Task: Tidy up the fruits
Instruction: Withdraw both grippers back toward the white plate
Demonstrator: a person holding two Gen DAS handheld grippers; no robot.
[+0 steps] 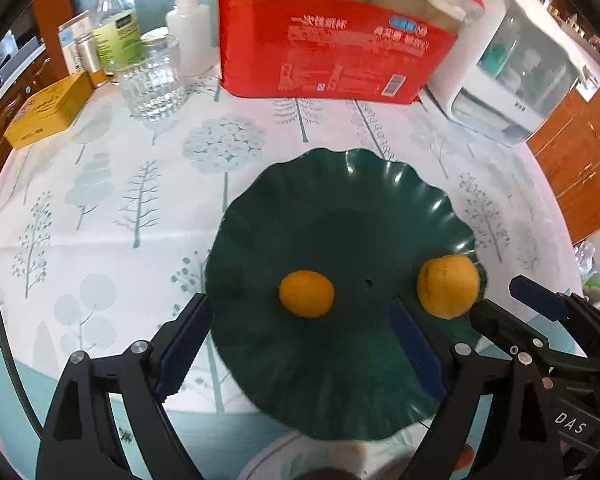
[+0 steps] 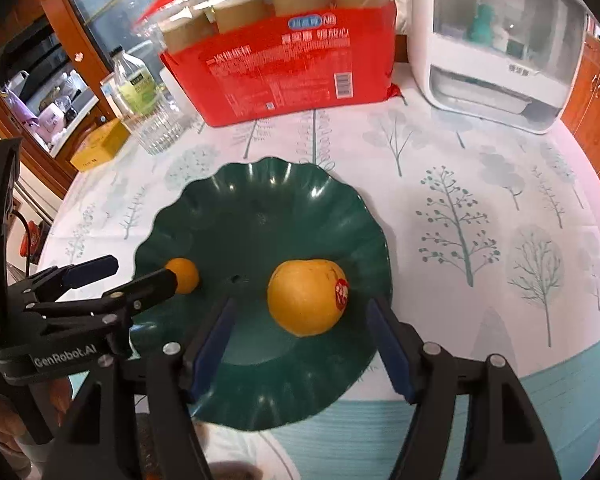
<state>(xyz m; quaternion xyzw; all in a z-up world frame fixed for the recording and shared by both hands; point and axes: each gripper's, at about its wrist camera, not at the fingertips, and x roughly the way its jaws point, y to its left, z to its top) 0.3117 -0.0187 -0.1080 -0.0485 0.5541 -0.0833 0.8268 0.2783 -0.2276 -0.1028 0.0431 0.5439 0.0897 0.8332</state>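
The left gripper (image 1: 300, 320) stands wide, with nothing between its blue pads; the small orange (image 1: 307, 293) lies on the green plate (image 1: 340, 208) just beyond the fingertips, apart from both pads. The right gripper (image 2: 300, 322) is likewise spread wide and grips nothing; the large orange (image 2: 307, 297), bearing a red sticker, lies on the green plate between and just ahead of its pads, touching neither. Both fruits rest in the near half of the plate, well apart, with the plate's small centre hole between them; the small orange lies left of that hole and the large orange right of it. In the right wrist view the left gripper's nearer finger crosses in front of the small orange and hides part of it. The far half of the plate is bare. The plate sits on a tablecloth (image 1: 100, 200) printed with trees; open cloth lies left, right and beyond the plate. Beyond the plate stands a red package of paper cups (image 1: 332, 48). Left of the package stand a ribbed glass (image 1: 154, 84), a yellow box (image 1: 46, 110) and several bottles (image 1: 116, 28). Right of the package stands a white appliance (image 1: 512, 68) with a clear hood.
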